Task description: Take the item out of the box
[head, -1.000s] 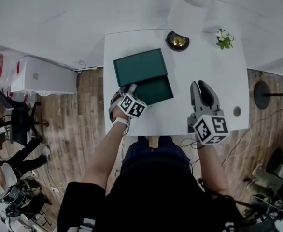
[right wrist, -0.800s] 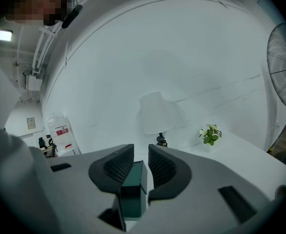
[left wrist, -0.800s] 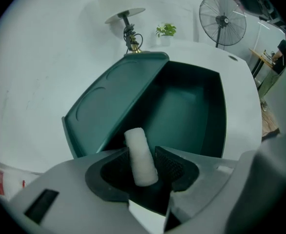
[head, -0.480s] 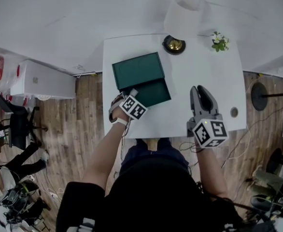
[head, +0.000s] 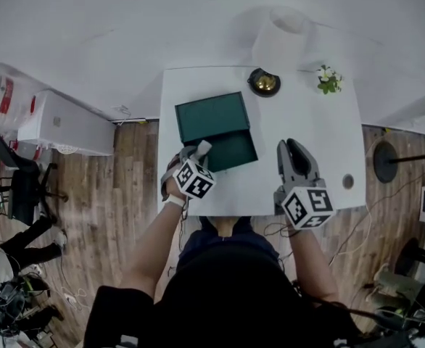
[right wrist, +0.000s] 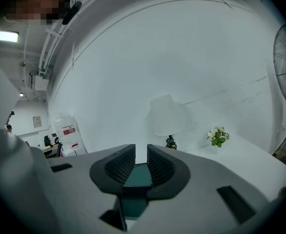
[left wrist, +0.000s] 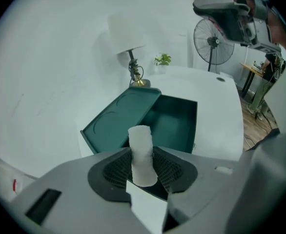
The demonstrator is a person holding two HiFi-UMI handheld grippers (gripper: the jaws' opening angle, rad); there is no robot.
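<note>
A dark green box [head: 230,151] stands open on the white table [head: 314,125], its lid [head: 212,116] tipped back behind it. The box's inside [left wrist: 174,123] looks bare in the left gripper view. My left gripper [head: 199,153] hovers at the box's near left corner, shut on a small white roll [left wrist: 140,138] that stands up between its pads. My right gripper [head: 292,149] hangs over the table right of the box. Its jaws are closing with nothing between them, and a narrow gap still shows in the right gripper view [right wrist: 141,152].
A lamp with a brass base [head: 264,83] and white shade [head: 285,31] stands at the table's far edge, with a small potted plant [head: 328,79] to its right. A floor fan [left wrist: 212,33] stands beyond the table's right side. Wooden floor surrounds the table.
The right gripper's jaws have narrowed. The left gripper, still holding the white roll, has drawn back slightly from the box toward the near left.
</note>
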